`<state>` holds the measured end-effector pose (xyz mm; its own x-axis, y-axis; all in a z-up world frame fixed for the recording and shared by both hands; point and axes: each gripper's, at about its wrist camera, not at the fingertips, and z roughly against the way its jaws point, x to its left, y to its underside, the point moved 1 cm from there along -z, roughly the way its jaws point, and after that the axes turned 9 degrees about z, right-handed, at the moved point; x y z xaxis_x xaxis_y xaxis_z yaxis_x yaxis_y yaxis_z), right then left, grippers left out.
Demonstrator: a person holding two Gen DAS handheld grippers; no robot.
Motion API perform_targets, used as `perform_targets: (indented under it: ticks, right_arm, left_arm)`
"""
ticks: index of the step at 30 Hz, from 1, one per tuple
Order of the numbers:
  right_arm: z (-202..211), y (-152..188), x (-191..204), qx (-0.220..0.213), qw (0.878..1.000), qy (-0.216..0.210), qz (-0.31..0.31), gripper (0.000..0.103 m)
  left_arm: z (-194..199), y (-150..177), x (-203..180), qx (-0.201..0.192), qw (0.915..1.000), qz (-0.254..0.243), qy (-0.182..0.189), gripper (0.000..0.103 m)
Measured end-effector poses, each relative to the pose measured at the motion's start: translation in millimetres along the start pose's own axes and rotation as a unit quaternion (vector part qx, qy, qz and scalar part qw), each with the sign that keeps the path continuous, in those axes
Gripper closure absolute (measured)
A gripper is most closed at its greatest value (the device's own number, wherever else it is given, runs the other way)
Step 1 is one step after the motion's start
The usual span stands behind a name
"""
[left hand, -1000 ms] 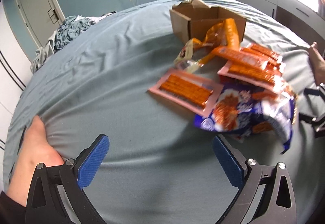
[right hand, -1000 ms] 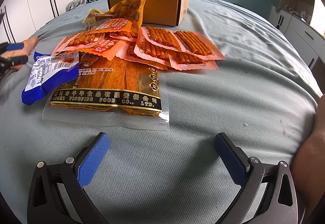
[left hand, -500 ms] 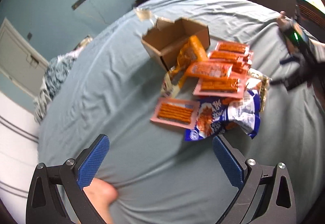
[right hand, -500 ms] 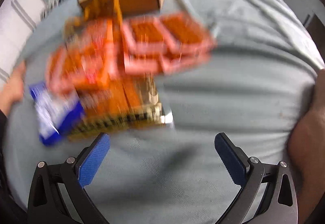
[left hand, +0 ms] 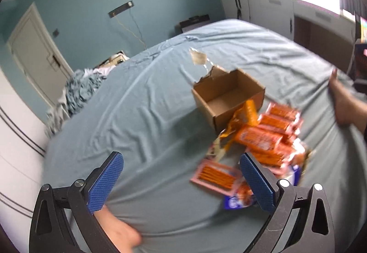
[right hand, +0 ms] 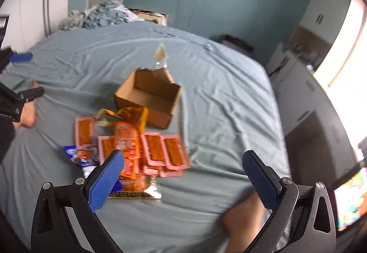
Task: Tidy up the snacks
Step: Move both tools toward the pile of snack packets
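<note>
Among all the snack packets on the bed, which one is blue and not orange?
The blue packet, at the pile's edge farthest from the cardboard box. Every other packet is orange or pink.

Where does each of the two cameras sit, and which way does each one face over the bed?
Left wrist: sits on the left gripper, raised over the bed, facing the cardboard box and snack packets to its right; its open blue fingers, a knee and a foot show.
Right wrist: sits on the right gripper, facing the box and packets ahead and left; its open fingers, a knee and the left gripper show.
Shared: box, packets, bed, the teal wall.
</note>
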<state>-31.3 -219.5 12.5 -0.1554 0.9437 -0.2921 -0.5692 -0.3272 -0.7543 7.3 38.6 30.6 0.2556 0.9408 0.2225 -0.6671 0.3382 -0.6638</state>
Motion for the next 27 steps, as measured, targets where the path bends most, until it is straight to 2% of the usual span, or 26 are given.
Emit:
perform_targets:
  ticks: [2,3,5,7,11,13,15,17,20,22,25,27]
  right_arm:
    - [-11,1,13,0.023,0.999,-0.036,-0.031,0.0]
    - [-24,-4,22,0.051,0.996,-0.07,-0.033,0.0]
    - [-43,-9,33,0.092,0.99,-0.105,-0.031,0.0]
    - [-60,-5,39,0.12,0.984,-0.127,-0.041,0.0]
    - [-87,3,44,0.162,0.979,-0.119,-0.033,0.0]
    - [-101,-5,41,0.18,0.974,-0.135,-0.035,0.0]
    - [-121,-11,39,0.214,0.959,-0.18,-0.052,0.0]
    - [-135,-11,36,0.245,0.938,-0.225,-0.096,0.0]
    - [-151,-9,28,0.268,0.922,-0.241,-0.14,0.0]
    - [-156,-11,24,0.273,0.923,-0.235,-0.137,0.0]
    - [-160,-17,29,0.271,0.934,-0.207,-0.109,0.0]
    - [-158,-18,36,0.264,0.937,-0.205,-0.096,0.0]
  left_arm:
    - [-7,-1,2,0.019,0.9997,0.012,0.012,0.0]
    - [-13,-1,4,0.038,0.9985,0.027,0.03,0.0]
    - [-21,0,7,0.064,0.9949,0.052,0.057,0.0]
    - [-29,2,9,0.078,0.9928,0.06,0.067,0.0]
    - [-44,6,14,0.102,0.9902,0.073,0.061,0.0]
    - [-51,9,18,0.121,0.9874,0.082,0.06,0.0]
    - [-58,13,24,0.139,0.9831,0.097,0.069,0.0]
    - [-62,16,25,0.148,0.981,0.104,0.07,0.0]
    - [-67,20,25,0.159,0.9789,0.107,0.07,0.0]
    - [-66,21,24,0.157,0.9794,0.105,0.071,0.0]
    - [-64,20,20,0.15,0.9817,0.092,0.072,0.0]
    - [-62,19,15,0.145,0.9836,0.078,0.074,0.0]
